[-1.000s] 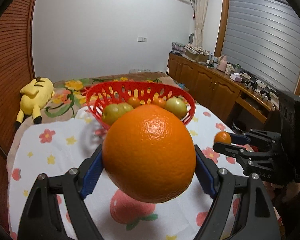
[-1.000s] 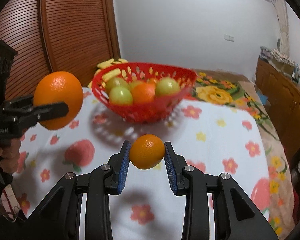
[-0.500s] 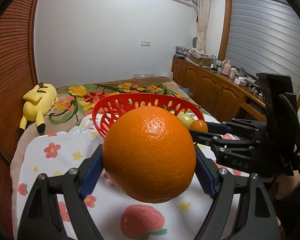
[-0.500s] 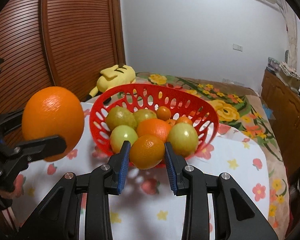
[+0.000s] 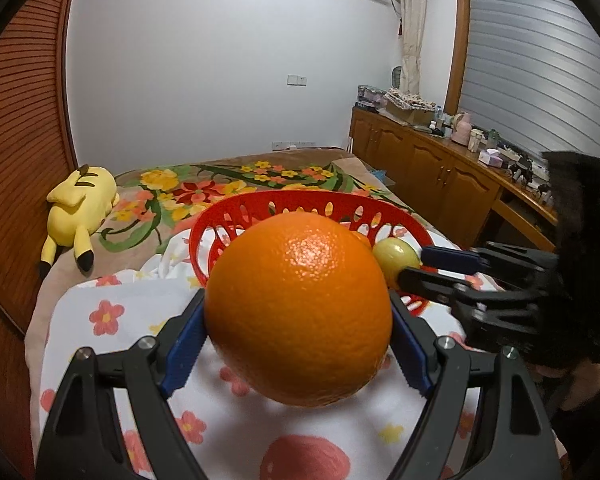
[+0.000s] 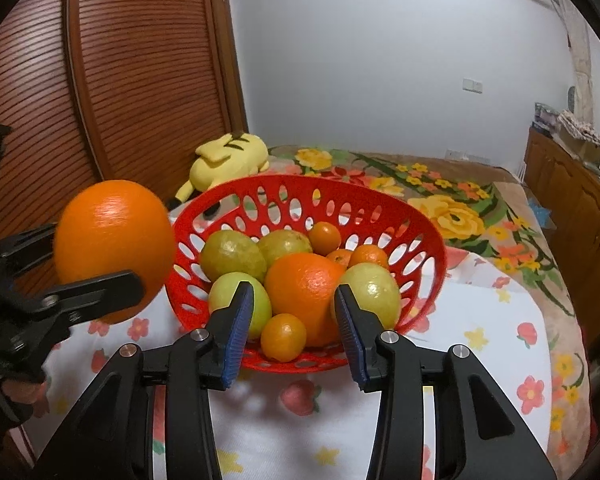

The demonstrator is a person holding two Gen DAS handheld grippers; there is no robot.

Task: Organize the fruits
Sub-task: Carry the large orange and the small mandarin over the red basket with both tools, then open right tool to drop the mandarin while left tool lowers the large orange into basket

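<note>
My left gripper (image 5: 298, 320) is shut on a big orange (image 5: 298, 308), held above the flowered cloth just short of the red basket (image 5: 236, 210); the orange also shows in the right wrist view (image 6: 114, 246). My right gripper (image 6: 294, 322) is open and empty over the near rim of the basket (image 6: 432, 232), which holds green fruits, an orange and several small tangerines. A small tangerine (image 6: 283, 337) lies in the basket between my right fingers. In the left wrist view the right gripper (image 5: 416, 264) reaches the basket from the right.
A white cloth (image 6: 480, 320) with flower and strawberry prints covers the table. A yellow plush toy (image 5: 80, 204) lies on the flowered bedspread behind. A wooden sliding door (image 6: 60, 80) stands left; wooden cabinets (image 5: 440, 172) run along the right.
My right gripper moved up to the basket, opened and let go of the small tangerine, which now lies in the basket. My left gripper brought the big orange closer to the basket.
</note>
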